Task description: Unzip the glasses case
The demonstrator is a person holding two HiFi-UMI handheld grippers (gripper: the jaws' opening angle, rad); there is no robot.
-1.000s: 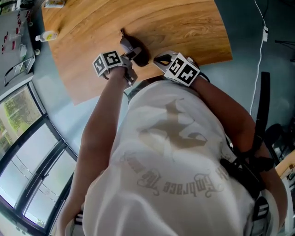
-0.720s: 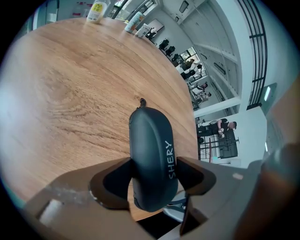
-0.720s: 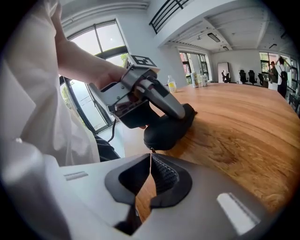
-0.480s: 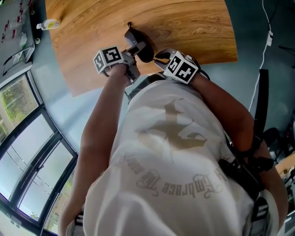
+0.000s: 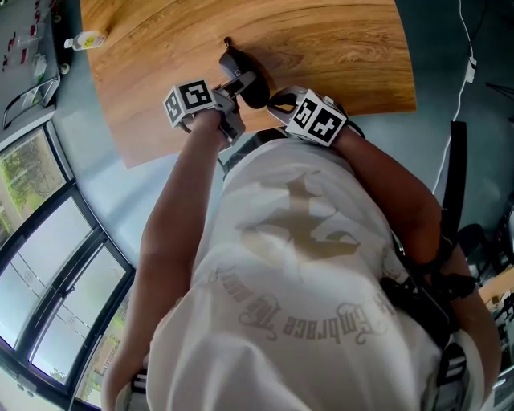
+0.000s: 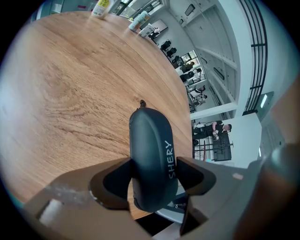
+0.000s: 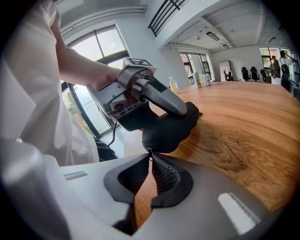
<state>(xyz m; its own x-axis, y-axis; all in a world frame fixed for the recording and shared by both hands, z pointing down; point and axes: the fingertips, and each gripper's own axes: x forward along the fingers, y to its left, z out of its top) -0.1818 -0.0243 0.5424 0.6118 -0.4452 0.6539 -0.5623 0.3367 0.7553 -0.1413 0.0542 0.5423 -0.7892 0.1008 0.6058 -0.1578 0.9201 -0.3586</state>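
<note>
A dark grey glasses case [image 6: 150, 154] lies at the near edge of the wooden table [image 6: 70, 93]. My left gripper [image 6: 154, 171] is shut on it, one pad on each long side. In the head view the case [image 5: 234, 64] pokes out ahead of the left gripper [image 5: 239, 84]. The right gripper [image 7: 150, 157] sits at the case's [image 7: 171, 129] near end, its tips shut on the small zipper pull [image 7: 149, 152]. From above, the right gripper [image 5: 275, 103] is just right of the case.
Small bottles [image 6: 101, 7] stand at the table's far edge and show again in the head view [image 5: 84, 40]. The table's near edge [image 5: 353, 103] runs just under both grippers. A cable [image 5: 462, 48] hangs at the right, and windows are on the left.
The right gripper has edged a little closer to the case's near end. The left gripper keeps the same hold on the case.
</note>
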